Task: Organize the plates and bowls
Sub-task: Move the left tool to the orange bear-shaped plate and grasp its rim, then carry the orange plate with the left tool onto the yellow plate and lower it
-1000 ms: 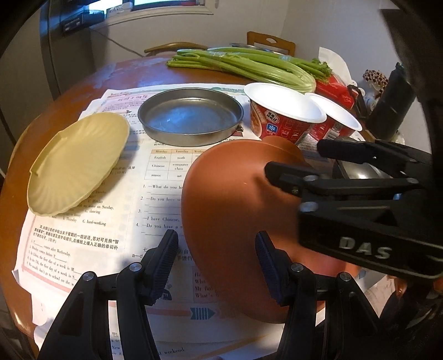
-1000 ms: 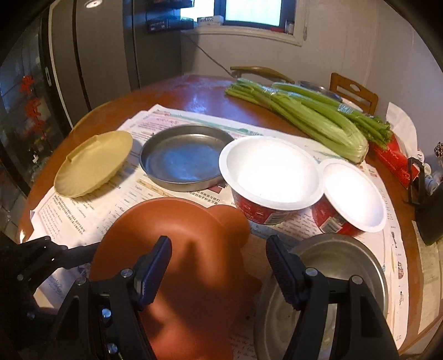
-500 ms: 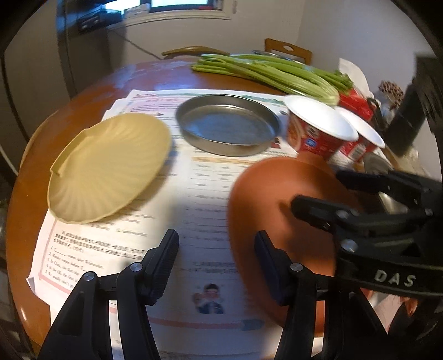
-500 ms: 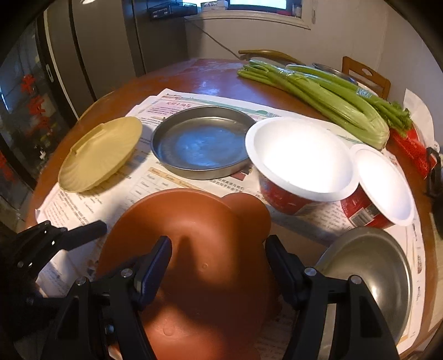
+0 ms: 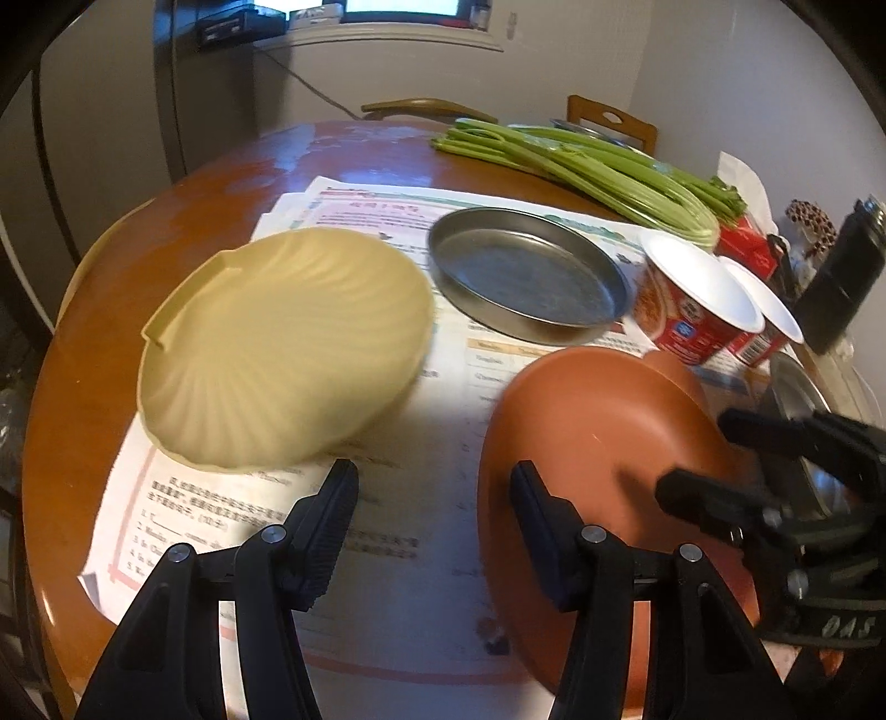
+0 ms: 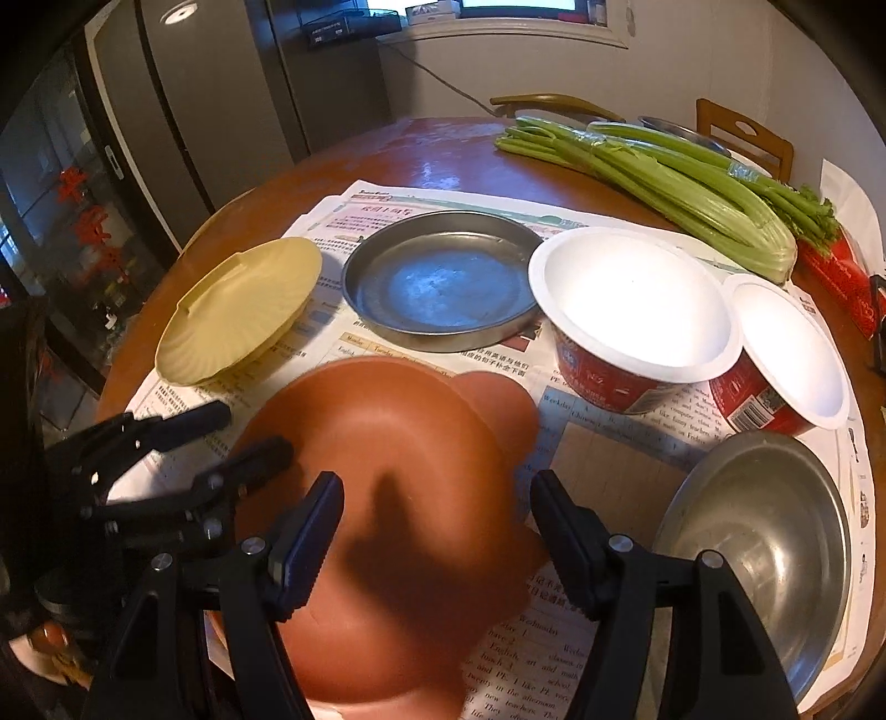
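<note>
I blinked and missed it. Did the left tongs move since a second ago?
Yes. The left tongs slid left, off the brown dish and toward the yellow shell plate.

Light: I see dim, warm room light and a bright window (image 5: 398, 5).
Blur: left view smeared.
Edges: black fisheye vignette.

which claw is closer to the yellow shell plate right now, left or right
Left. The left claw hangs open just in front of the shell plate, with nothing between its fingers. The right claw is farther off, open over the brown plate, which lies beside the shell plate.
</note>
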Motion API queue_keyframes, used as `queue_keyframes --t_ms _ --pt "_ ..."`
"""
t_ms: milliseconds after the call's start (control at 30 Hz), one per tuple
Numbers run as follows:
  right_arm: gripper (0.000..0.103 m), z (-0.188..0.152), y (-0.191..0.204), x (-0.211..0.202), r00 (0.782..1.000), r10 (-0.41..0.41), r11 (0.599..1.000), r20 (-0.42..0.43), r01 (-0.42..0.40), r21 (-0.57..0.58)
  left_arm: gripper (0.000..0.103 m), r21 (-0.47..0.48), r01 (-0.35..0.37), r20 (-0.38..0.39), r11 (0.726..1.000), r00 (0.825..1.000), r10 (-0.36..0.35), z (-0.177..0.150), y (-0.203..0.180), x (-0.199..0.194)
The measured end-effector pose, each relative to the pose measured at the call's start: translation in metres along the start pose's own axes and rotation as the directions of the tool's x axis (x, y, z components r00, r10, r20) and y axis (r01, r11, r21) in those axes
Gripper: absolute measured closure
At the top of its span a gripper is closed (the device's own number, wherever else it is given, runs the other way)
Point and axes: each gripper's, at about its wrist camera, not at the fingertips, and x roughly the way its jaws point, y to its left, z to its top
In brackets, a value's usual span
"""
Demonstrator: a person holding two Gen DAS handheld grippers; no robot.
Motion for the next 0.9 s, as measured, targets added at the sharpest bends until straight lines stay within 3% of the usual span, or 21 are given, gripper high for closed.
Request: queue_keyframes --t_ms 133,233,433,567,700,900 --pt "0.033 -0.004 0.009 0.003 1.0 0.008 1.0 -0.008 -0.008 -0.022 0.044 -0.042 -0.01 0.008 0.999 1.0 0.011 0.0 0.01 -0.002" --pt "0.033 -0.008 0.016 0.002 1.0 0.004 0.999 -0.006 -0.004 -0.047 0.044 -0.082 0.025 0.004 0.996 1.0 -0.025 -0.007 0.017 -0.009" --pt "0.033 -0.015 0.024 0.005 1.0 0.016 0.998 -0.013 -0.017 -0.062 0.045 -0.092 0.045 0.018 0.995 0.999 -0.044 -0.021 0.013 -0.019" --pt "0.036 -0.019 0.027 0.008 1.0 0.015 0.998 -0.022 -0.017 -0.065 0.055 -0.072 0.023 0.027 0.997 0.999 -0.021 -0.025 0.007 -0.019" --pt "0.04 -0.021 0.028 0.007 1.0 0.02 0.997 -0.014 -0.021 -0.069 0.069 -0.079 0.065 0.018 0.995 0.998 -0.064 -0.024 0.007 -0.019" --pt "0.044 -0.021 0.03 0.003 1.0 0.011 0.997 0.005 -0.011 -0.081 0.07 -0.082 0.078 0.008 0.994 0.997 -0.077 -0.022 0.005 -0.019"
